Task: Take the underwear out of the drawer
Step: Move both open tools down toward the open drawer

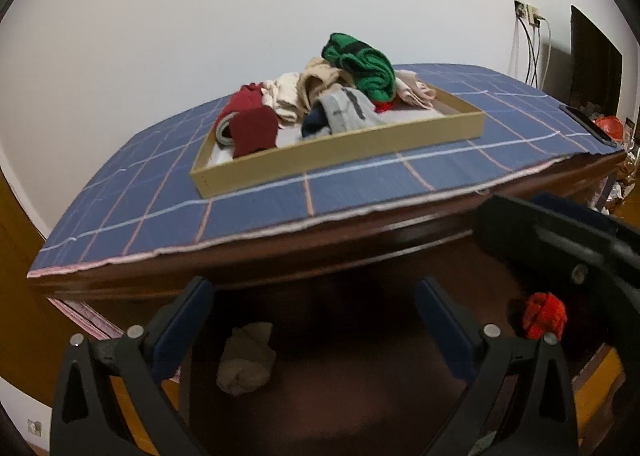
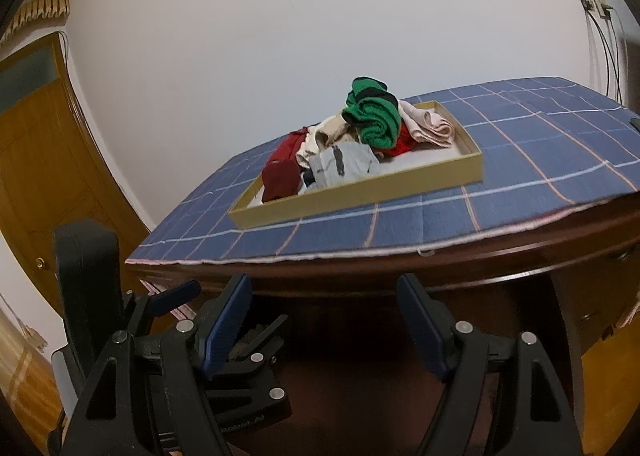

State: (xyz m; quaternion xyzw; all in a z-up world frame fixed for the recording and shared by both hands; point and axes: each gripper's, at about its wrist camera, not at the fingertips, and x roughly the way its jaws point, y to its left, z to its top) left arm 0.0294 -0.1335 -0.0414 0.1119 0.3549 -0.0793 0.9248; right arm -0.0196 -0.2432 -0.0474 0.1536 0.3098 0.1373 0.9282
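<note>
Underwear is in two places as I see it. A heap of it (image 1: 320, 96) sits in a shallow cardboard tray (image 1: 340, 152) on top of the counter (image 1: 360, 184), which is covered by a blue checked cloth: a green piece (image 1: 360, 64) on top, dark red pieces (image 1: 252, 128) at the left end, beige and pale ones in the middle, a grey one toward the front. I take that heap for what is already out.

Below the counter's front edge lies the dark hollow that I judge to be the open drawer (image 1: 340, 376). Two pieces show in it: a crumpled beige one (image 1: 246, 360) lying between the fingers of my left gripper (image 1: 316, 320) in the left view, and a small red one (image 1: 544, 314) off to the right, beside my right gripper (image 2: 324, 316). I cannot tell whether more lies deeper in the shadow.

So the task looks well along but not done: at least those two pieces are left to lift out and carry up to the tray.

My left jaws stand wide apart with nothing between the pads; the beige piece is beyond them, not gripped. My right jaws also stand apart and empty, aimed into the dark hollow under the counter edge. The two tools sit close side by side, each showing at the edge of the other's view. The beige piece seems the nearer target for the left, the red one for the right.
</note>
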